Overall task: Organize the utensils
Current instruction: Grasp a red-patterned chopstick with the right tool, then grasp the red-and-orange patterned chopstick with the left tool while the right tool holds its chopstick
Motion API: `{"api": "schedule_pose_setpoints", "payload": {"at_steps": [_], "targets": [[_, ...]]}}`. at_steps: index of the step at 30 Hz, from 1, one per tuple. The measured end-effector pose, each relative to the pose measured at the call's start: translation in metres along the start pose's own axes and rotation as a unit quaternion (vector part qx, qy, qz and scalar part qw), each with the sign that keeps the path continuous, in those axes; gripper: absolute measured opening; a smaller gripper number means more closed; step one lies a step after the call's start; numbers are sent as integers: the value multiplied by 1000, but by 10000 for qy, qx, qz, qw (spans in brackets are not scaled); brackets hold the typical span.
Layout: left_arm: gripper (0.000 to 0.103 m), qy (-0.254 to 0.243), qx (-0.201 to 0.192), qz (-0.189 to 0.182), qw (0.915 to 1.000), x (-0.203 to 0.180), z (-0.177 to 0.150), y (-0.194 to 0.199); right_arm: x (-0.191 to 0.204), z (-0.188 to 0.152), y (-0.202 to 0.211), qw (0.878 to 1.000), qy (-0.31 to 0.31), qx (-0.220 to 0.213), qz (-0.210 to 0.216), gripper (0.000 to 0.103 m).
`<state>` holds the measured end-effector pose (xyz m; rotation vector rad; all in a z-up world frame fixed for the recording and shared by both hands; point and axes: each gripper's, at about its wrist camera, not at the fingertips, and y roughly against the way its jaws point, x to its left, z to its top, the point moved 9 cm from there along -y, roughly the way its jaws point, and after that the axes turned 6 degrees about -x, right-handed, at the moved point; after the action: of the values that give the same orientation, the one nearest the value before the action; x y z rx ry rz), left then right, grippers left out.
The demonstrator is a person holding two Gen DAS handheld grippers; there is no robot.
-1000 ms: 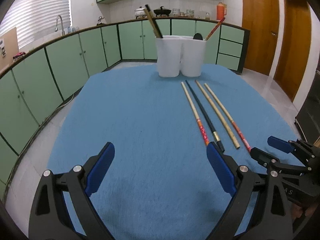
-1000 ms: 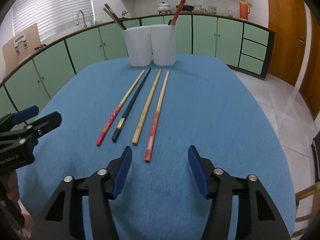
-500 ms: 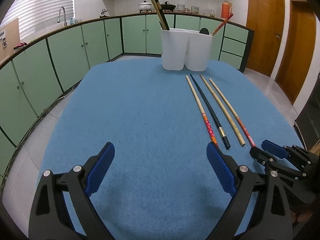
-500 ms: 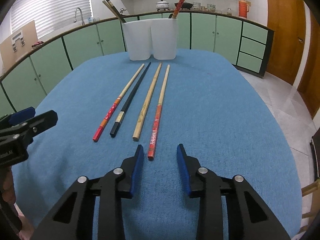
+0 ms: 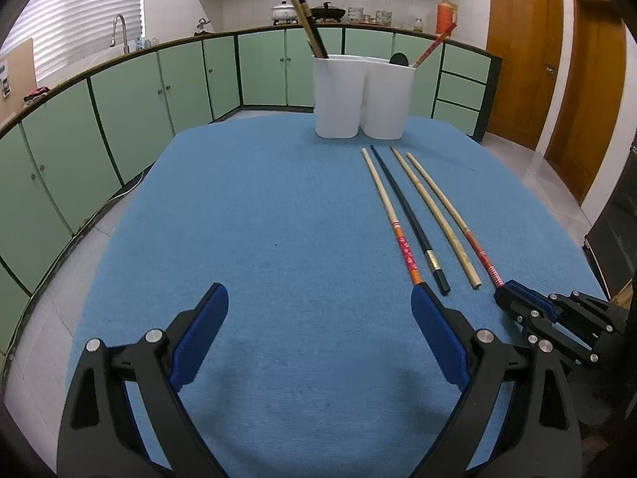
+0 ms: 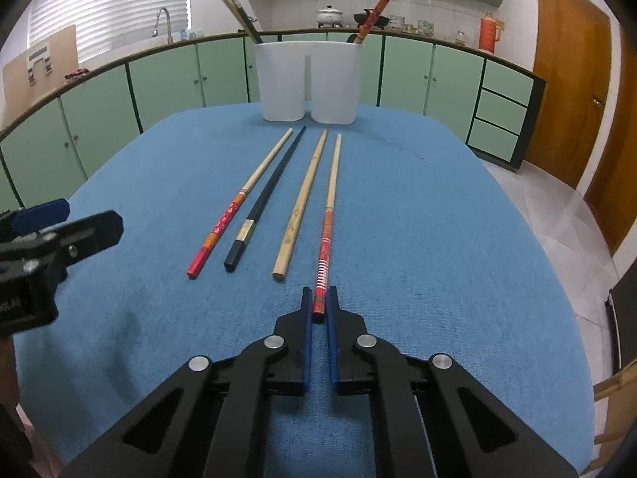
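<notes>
1. Right tongs (image 6: 318, 310): narrow, pinched on the butt end of the red-banded chopstick (image 6: 327, 223), rightmost of the four lying on the table (image 6: 458, 239). In the right wrist view that chopstick runs from the tips toward 12 o'clock, its pale end pointing at the holder.
2. Left tongs (image 5: 318, 318): wide, nothing between the fingers, low above bare blue cloth at the near edge of the table.
3. The right tongs show in the left wrist view at 4 o'clock, tips at the near end of the red-banded chopstick.
4. The other three chopsticks lie flat, roughly parallel, slightly fanned, near ends toward the cameras:
   - red-and-orange-handled chopstick (image 6: 243, 199), leftmost; its near end lies just beside the right fingertip (image 5: 424, 298) of the left tongs in the left wrist view.
   - black chopstick (image 6: 266, 199) with a gold band near the butt, just beside the leftmost one.
   - plain bamboo chopstick (image 6: 302, 203), between the black one and the held one.
5. White two-compartment holder (image 6: 308, 79) upright at the far end of the table, 12 o'clock in both views, just beyond the chopstick tips and not touching them.
   - left compartment: two dark and tan sticks (image 6: 239, 12) leaning toward 11 o'clock.
   - right compartment: one red stick (image 6: 376, 10) leaning toward 1 o'clock, plus a dark rounded utensil tip I can't identify.
</notes>
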<state>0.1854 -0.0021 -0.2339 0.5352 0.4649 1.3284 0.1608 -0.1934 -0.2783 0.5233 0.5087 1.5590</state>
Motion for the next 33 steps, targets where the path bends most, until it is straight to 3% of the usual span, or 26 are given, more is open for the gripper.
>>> {"api": "schedule_pose_setpoints", "payload": {"at_steps": [9, 21, 28, 31, 33], "targets": [[89, -56, 51, -258, 9996, -31, -2, -12, -27, 5, 9, 9988, -456, -157, -105, 6], [57, -80, 418, -194, 9989, -49, -21, -39, -46, 3, 12, 9974, -684, -178, -106, 6], [50, -119, 434, -34, 9990, -54, -21, -41, -47, 2, 12, 9972, -720, -187, -67, 6], [40, -81, 421, -39, 9991, -54, -21, -41, -49, 2, 13, 9971, -734, -195, -67, 6], [21, -81, 418, -116, 9990, -57, -20, -40, -50, 2, 14, 9969, -752, -206, -71, 6]]}}
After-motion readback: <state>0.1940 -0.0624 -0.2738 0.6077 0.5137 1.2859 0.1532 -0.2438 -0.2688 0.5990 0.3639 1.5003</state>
